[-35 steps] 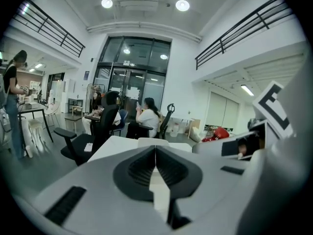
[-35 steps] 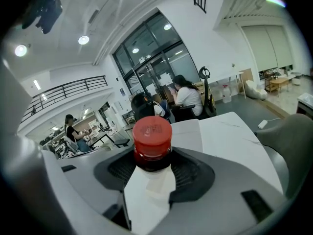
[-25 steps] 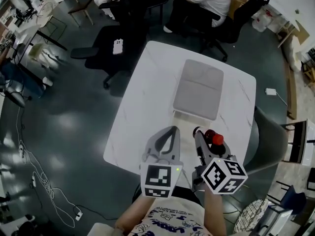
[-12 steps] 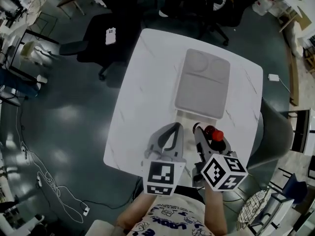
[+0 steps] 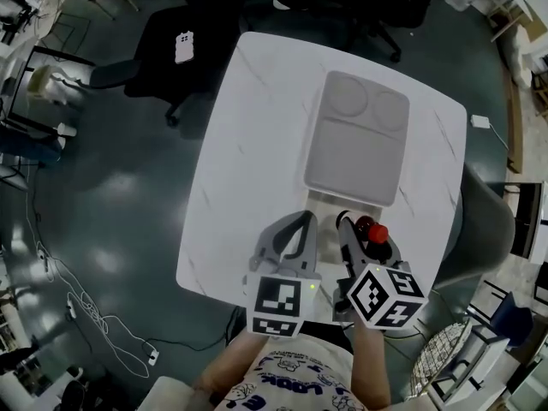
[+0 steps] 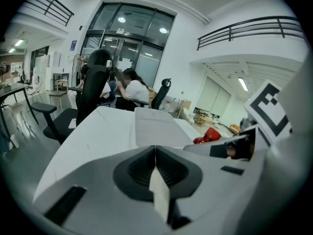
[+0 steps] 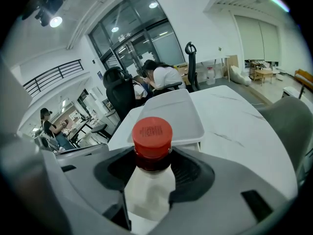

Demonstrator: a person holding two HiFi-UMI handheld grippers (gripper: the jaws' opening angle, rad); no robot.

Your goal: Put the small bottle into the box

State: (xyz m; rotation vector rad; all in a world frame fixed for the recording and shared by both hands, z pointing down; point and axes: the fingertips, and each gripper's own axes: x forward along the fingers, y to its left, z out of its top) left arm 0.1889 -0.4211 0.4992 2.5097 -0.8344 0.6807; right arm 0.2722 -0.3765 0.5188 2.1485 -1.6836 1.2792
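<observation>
A small white bottle (image 7: 149,180) with a red cap (image 5: 374,232) sits upright between the jaws of my right gripper (image 5: 366,241), which is shut on it above the table's near edge. The same red cap (image 6: 211,134) shows at the right in the left gripper view. The box (image 5: 355,140) is a flat grey closed case lying on the white table (image 5: 248,144), just beyond both grippers; its lid (image 7: 171,111) fills the middle of the right gripper view. My left gripper (image 5: 298,234) hovers beside the right one, jaws shut together with nothing between them.
Black office chairs (image 5: 184,45) stand past the table's far left corner, one with a phone (image 5: 182,47) on its seat. A grey chair (image 5: 488,229) is at the table's right side. People sit at desks behind the table (image 7: 159,77). Cables lie on the dark floor (image 5: 77,315).
The head camera's view has shifted so the table and box sit lower and more square in frame. Both grippers keep their places, the right one still holding the bottle.
</observation>
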